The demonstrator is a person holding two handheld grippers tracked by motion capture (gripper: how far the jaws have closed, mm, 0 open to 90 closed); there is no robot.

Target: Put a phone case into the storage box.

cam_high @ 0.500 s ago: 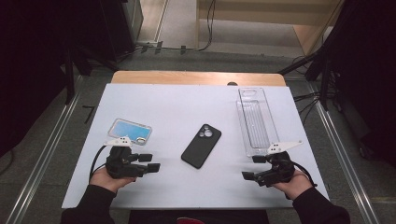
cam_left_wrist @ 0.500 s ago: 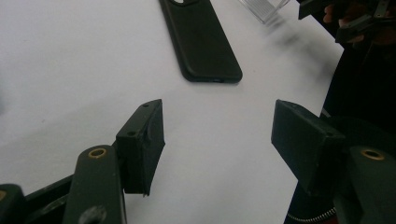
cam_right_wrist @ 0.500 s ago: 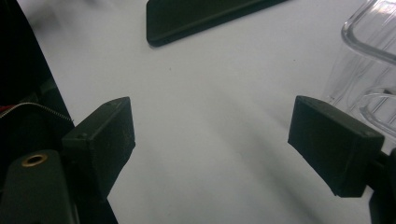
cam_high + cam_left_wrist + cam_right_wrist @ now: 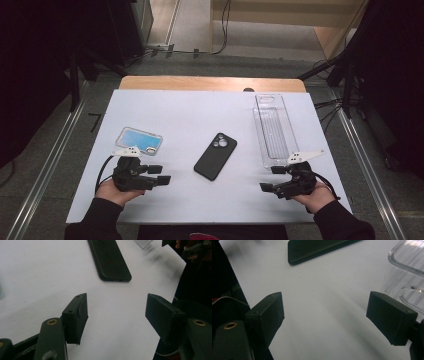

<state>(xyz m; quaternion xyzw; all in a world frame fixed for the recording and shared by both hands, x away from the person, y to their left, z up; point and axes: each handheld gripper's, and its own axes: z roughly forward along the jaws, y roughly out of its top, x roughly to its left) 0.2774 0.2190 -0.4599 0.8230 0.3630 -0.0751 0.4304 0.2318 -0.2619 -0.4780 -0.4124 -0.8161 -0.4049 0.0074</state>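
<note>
While both tongs rest low at near desk point(image 4: 200, 200) edge, nothing gripped: left tongs point(image 4: 161, 174) released, jaws apart over bare desk; right tongs point(image 4: 272, 178) likewise released. Phone point(image 4: 215, 156) face down mid-desk, between tongs, apart from both. Blue-backed case point(image 4: 139, 140) just beyond left tongs; clear tray point(image 4: 274, 129) beyond right. Step judged: pre-reach. Next move needs jaws straddling phone edges.

A white table point(image 4: 200, 107) with a wooden far edge stands on grey floor point(image 4: 60, 145), dark surroundings.

Overhead view; gripper views low, share phone point(image 4: 215, 156)
</note>
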